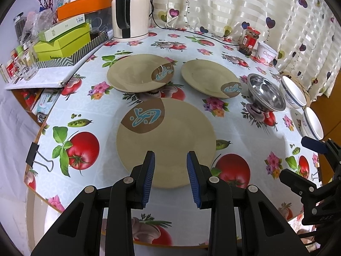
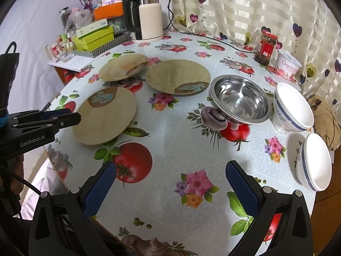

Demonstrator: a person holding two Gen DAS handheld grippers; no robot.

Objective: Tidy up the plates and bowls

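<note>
Beige plates, three, lie singly on the flowered tablecloth: near plate by the table's front edge, far-left plate and far-right plate behind it, none stacked. Steel bowl sits right of them; two white bowls with blue bands, rear and front, rest tilted near the right edge. Left gripper: jaws parted, empty, poised over the near plate's front rim without touching. Right gripper: jaws wide, empty, over bare cloth. Step judged: opening approach, nothing yet gathered. Next move probably calls for lowering the left jaws around the near plate's rim, then stacking it on another plate.
</note>
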